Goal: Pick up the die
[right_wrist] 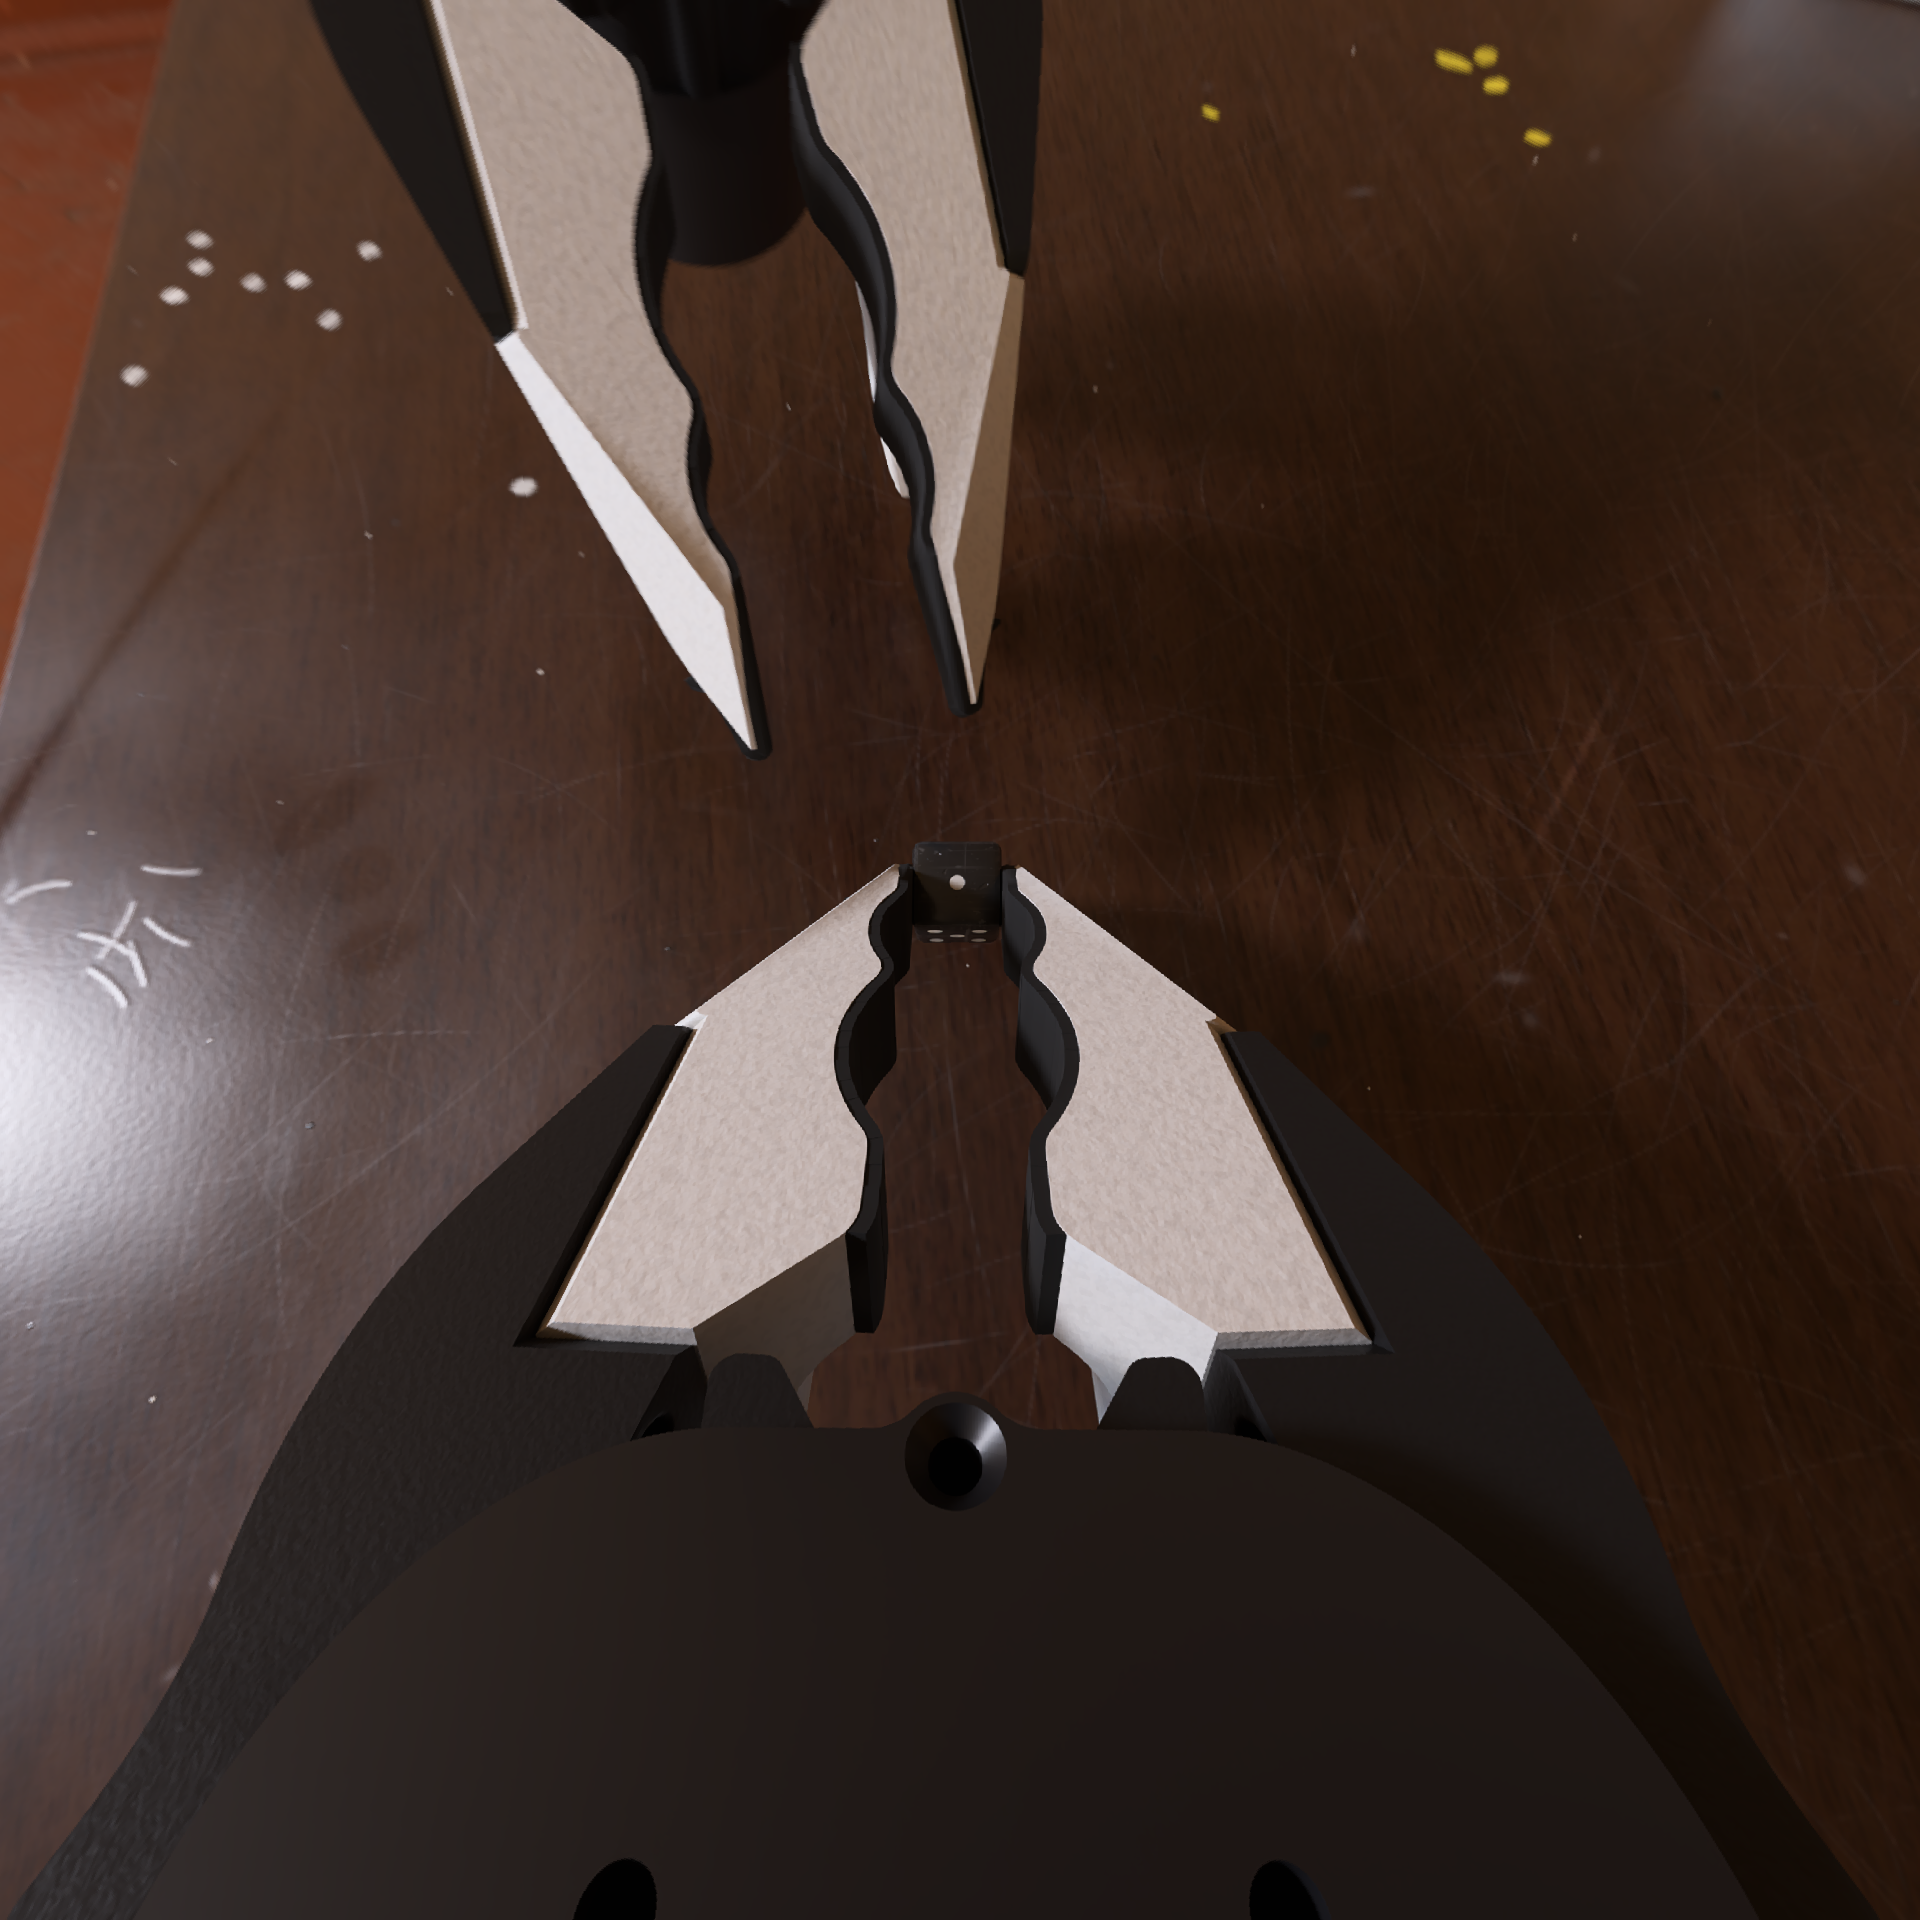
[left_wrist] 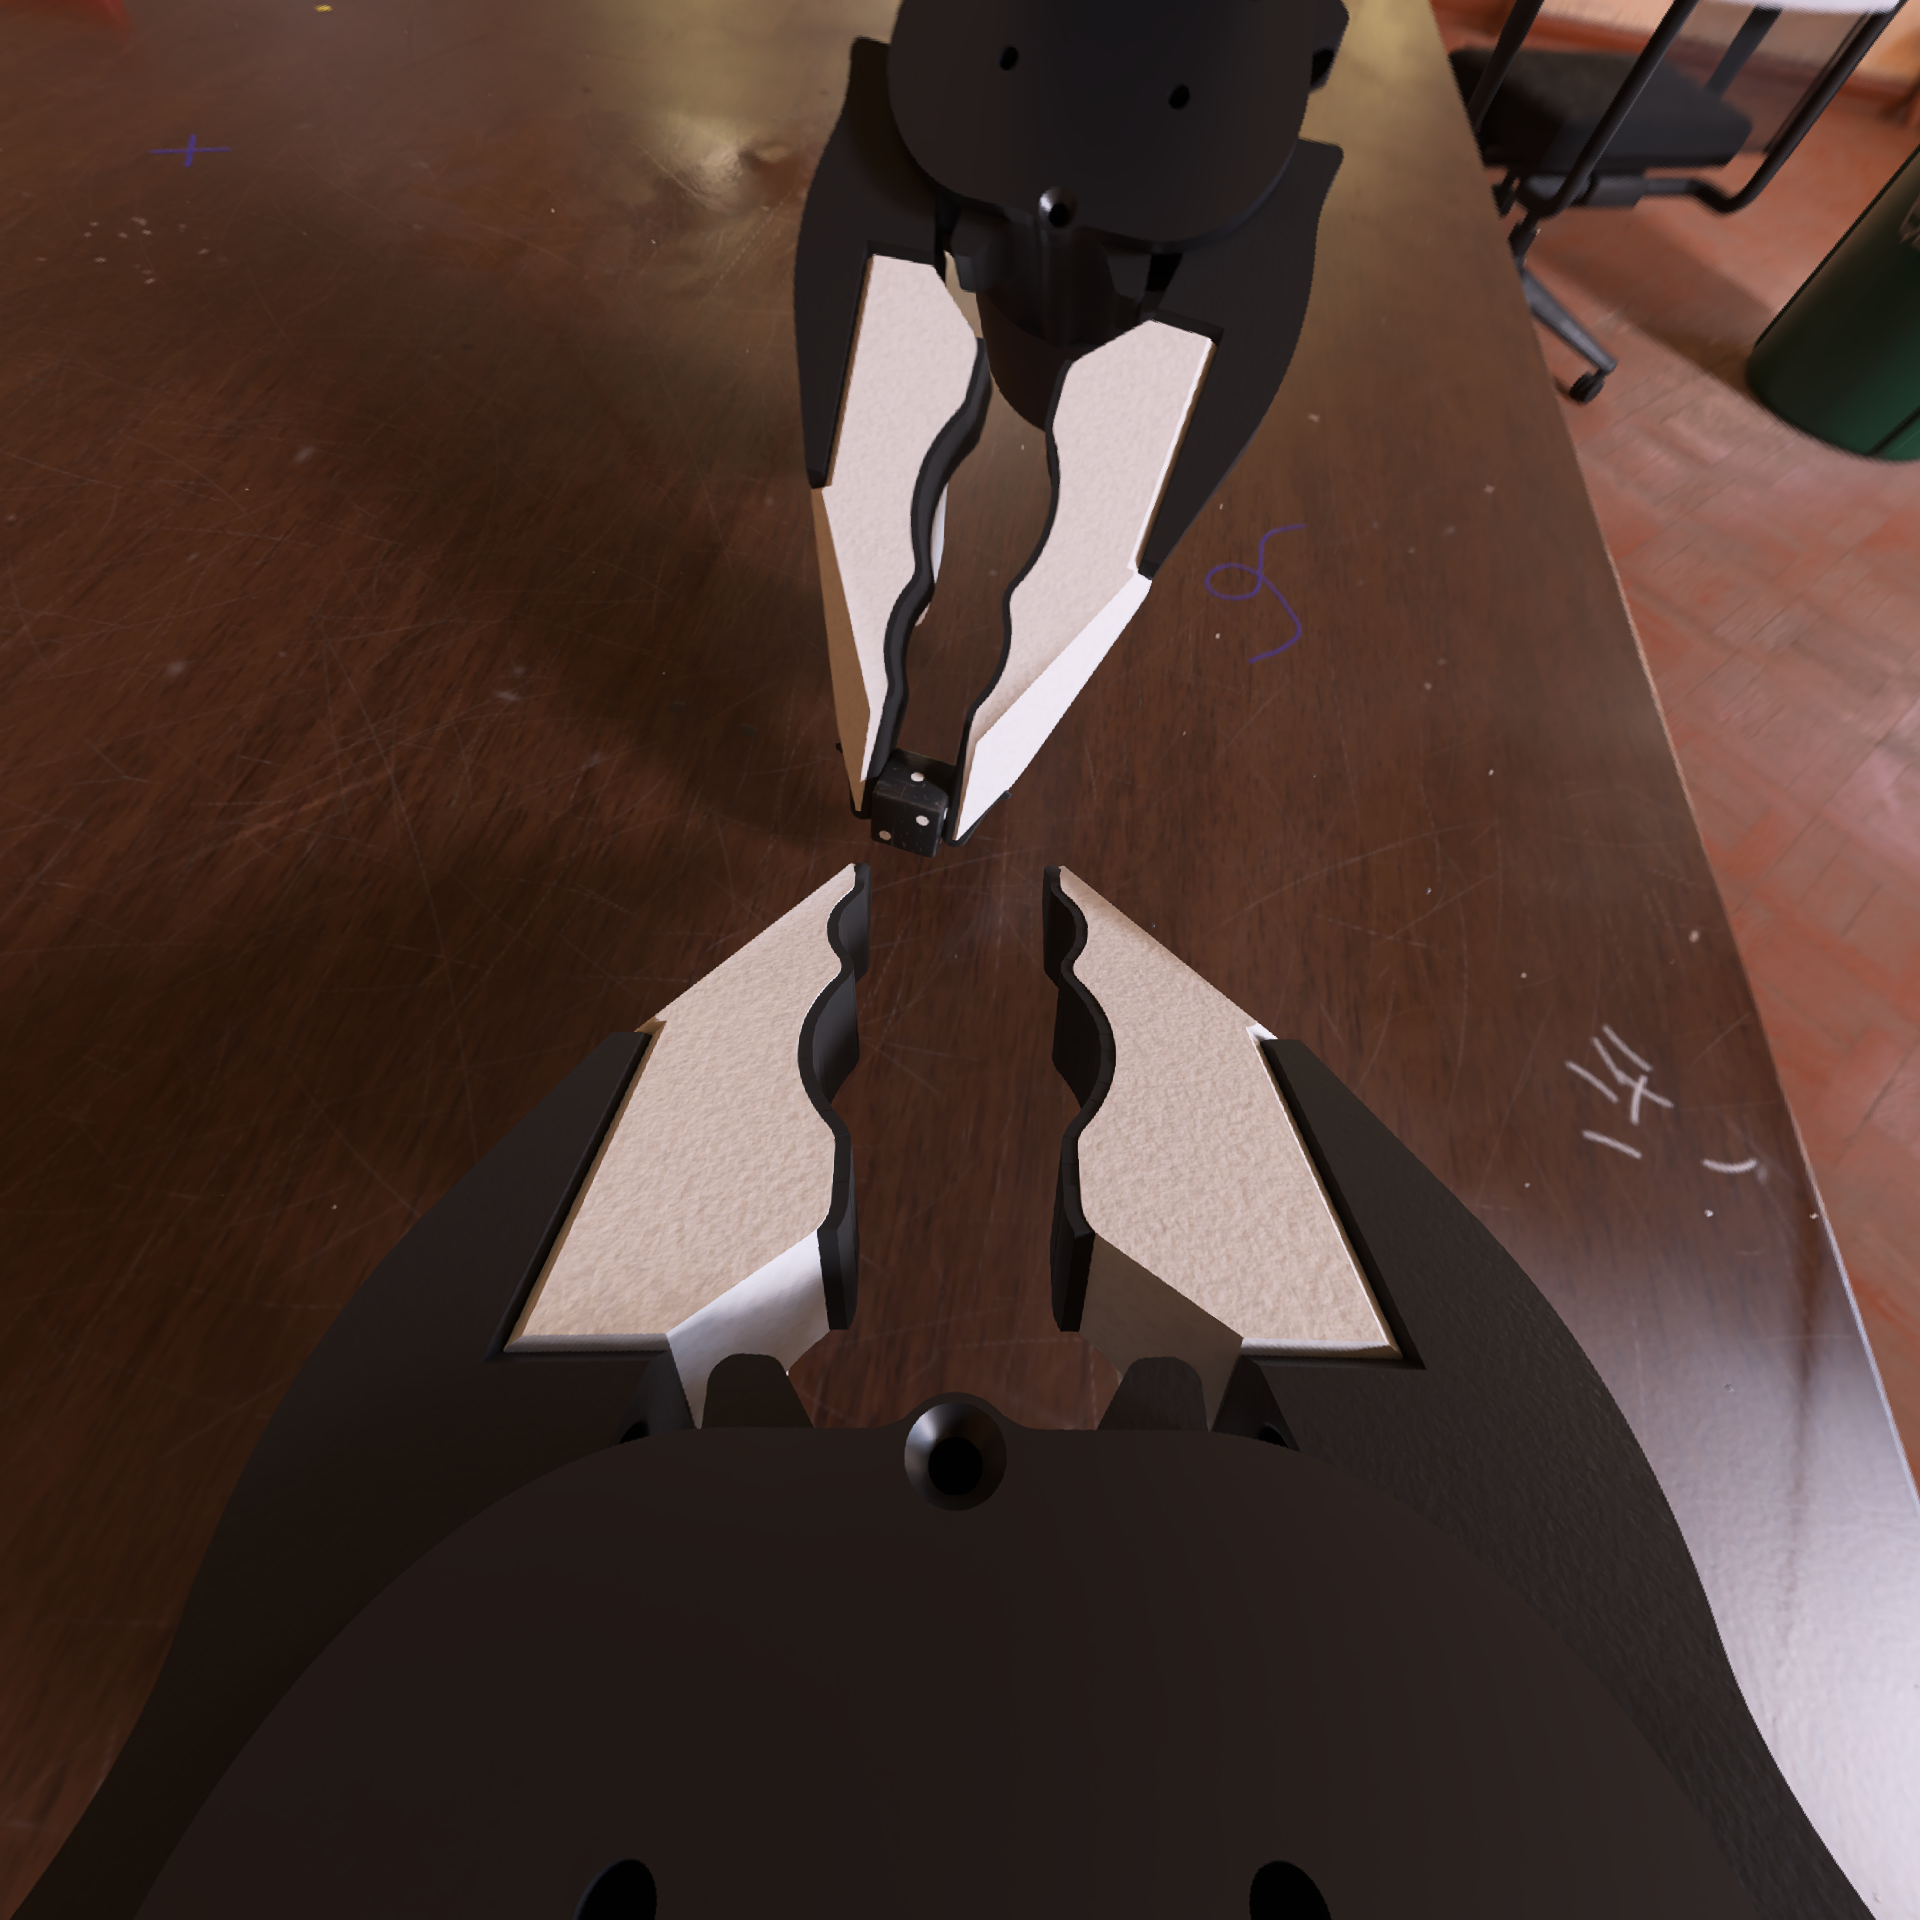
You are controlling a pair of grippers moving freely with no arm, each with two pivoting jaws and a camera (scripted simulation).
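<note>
The black die (right_wrist: 957,896) with white pips sits pinched between the fingertips of the right hand-held gripper (right_wrist: 957,883), whose jaws are narrowed onto its sides, low over the dark brown wooden surface (right_wrist: 1455,727). The left hand-held gripper (left_wrist: 951,883) faces it, tips just short of the die, jaws parted moderately and holding nothing. Whether the die touches the surface cannot be determined. Chalk-like scratches (right_wrist: 125,925) mark the surface near its edge.

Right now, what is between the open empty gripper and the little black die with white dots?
Nothing but bare brown wooden table. The left wrist view shows that gap between the left gripper and the black die, which the right gripper pinches.
</note>
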